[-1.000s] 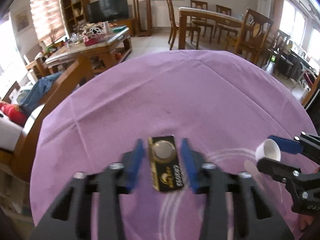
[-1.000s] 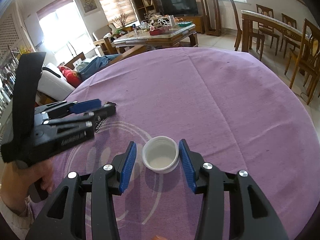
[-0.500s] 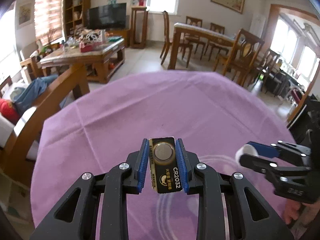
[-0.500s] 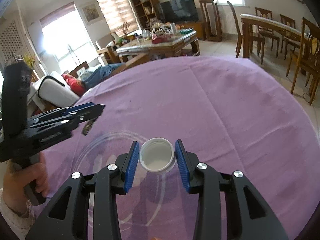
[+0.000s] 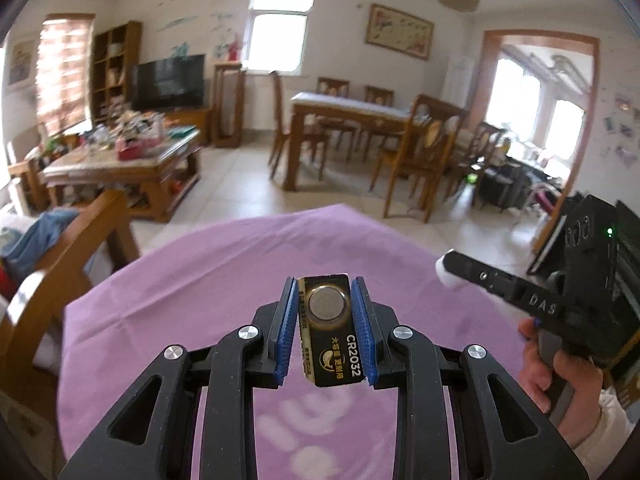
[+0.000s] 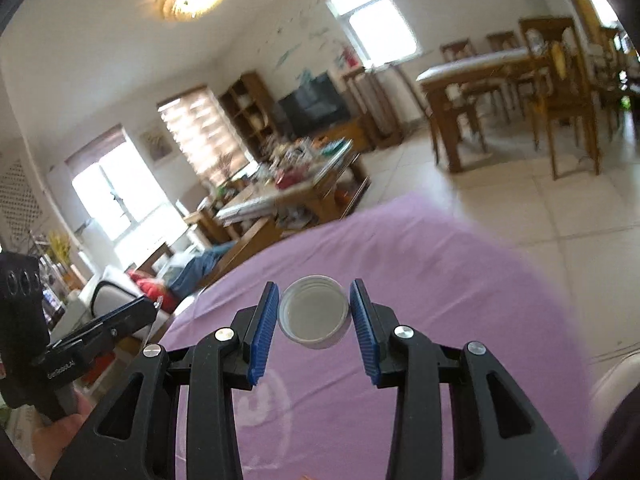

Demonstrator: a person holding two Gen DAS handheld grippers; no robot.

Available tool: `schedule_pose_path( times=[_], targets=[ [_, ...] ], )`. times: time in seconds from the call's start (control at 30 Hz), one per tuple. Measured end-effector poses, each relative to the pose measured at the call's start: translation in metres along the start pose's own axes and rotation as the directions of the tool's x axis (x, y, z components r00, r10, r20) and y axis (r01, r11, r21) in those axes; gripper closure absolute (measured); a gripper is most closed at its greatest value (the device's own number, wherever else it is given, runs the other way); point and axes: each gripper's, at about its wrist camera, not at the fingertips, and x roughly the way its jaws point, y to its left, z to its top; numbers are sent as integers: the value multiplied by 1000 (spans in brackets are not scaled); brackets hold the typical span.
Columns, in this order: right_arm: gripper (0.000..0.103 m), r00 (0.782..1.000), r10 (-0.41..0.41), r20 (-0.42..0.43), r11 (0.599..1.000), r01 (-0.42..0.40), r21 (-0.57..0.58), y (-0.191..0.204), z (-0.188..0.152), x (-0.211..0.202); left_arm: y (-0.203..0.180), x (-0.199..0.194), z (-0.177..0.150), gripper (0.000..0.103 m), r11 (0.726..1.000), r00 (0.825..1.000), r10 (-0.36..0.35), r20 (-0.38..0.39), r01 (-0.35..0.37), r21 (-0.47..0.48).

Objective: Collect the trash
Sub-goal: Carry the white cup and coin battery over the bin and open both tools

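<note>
Left gripper (image 5: 325, 332) clamped on a black battery card (image 5: 330, 334), blue pads pressed against both long edges, coin cell and "CR2032" print facing up; card held in the air above the purple tablecloth (image 5: 224, 264), clear of it. Right gripper (image 6: 314, 320) closed around a white bottle cap (image 6: 314, 317), open side up, pads against its rim on either side after just narrowing onto it; cap likewise lifted off the purple tablecloth. Seen from the left wrist, right gripper off to the right of the tablecloth's edge, cap a white sliver at its tip, gripped by a hand (image 5: 560, 372) in a pale sleeve. Beyond the tablecloth, a cluttered coffee table (image 5: 120, 160) to the left and a dining table (image 5: 344, 108) with wooden chairs straight past it.
</note>
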Motion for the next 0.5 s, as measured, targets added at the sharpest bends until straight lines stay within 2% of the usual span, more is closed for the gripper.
schedule_pose_path(
  times=[0.13,0.23,0.33,0.4,0.43,0.5],
  targets=[
    [66,994,-66,90,998,66,10,-36,26,-66,-50,8,7,76,994,995,-103,9,102,47],
    [66,973,-149,175,989,147,22,-65,39,-127,-105,19,13,76,975,980,-200,7,199,100],
    [66,943,-240,233,971,231,63,-96,40,-182,-171,35,16,75,937,949,-316,-8,314,152],
    [66,912,-310,268,951,294,99,-119,36,-219,-212,46,14,75,907,923,-383,-26,381,181],
    [66,899,-336,279,942,317,114,-130,34,-232,-240,53,12,75,884,906,-422,-44,422,199],
    [66,875,-385,293,923,356,147,-149,29,-257,-278,63,7,75,855,882,-466,-71,470,222]
  ],
)
